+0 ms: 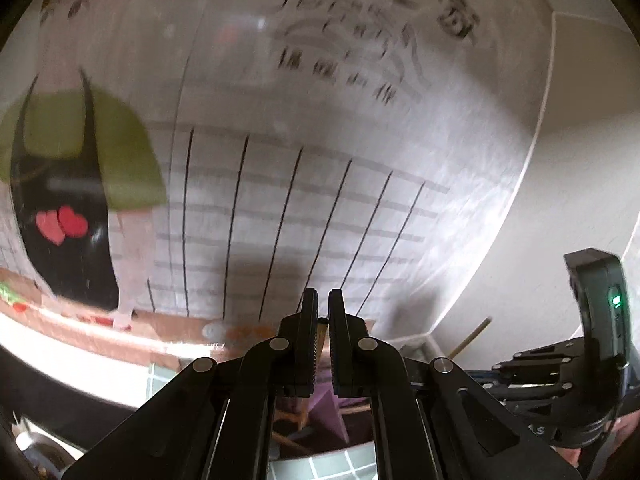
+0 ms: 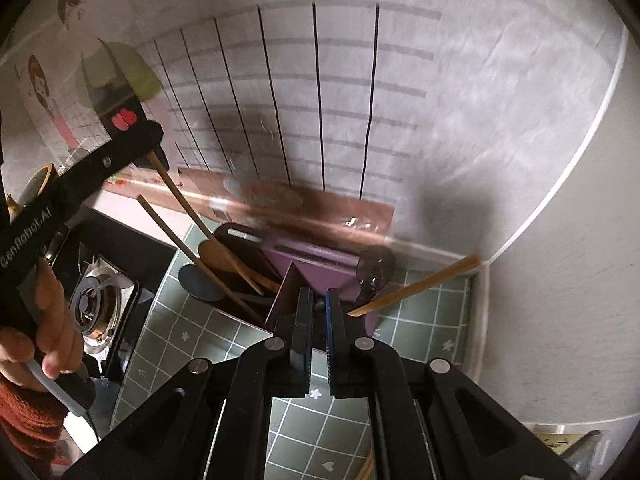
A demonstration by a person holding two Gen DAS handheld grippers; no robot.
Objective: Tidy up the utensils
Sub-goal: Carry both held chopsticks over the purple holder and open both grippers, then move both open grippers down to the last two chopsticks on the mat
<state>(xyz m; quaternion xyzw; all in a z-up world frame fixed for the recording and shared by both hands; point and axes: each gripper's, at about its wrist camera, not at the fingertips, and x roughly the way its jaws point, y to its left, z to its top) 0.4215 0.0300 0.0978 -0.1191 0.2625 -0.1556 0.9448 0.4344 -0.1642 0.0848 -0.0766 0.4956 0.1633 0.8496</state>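
A purple utensil holder (image 2: 316,268) stands on the green tiled counter against the wall. Its dark left compartment holds a wooden spoon (image 2: 218,252), a black spoon (image 2: 196,280) and a chopstick (image 2: 192,256). My left gripper (image 2: 154,136) comes in from the upper left, shut on another chopstick (image 2: 180,196) that slants down into that compartment. My right gripper (image 2: 319,300) hovers over the holder's near edge, shut on the end of a chopstick (image 2: 416,286) that juts out to the right. In the left wrist view the left gripper (image 1: 323,300) faces the wall, with the right gripper (image 1: 500,368) at the lower right.
A gas burner (image 2: 92,304) sits left of the holder. A person's hand (image 2: 56,320) in an orange sleeve grips the left tool. A clear suction cup (image 2: 376,268) sticks out beside the holder. The poster-covered wall (image 2: 320,100) is close behind, and a plain white wall (image 2: 560,240) closes the right side.
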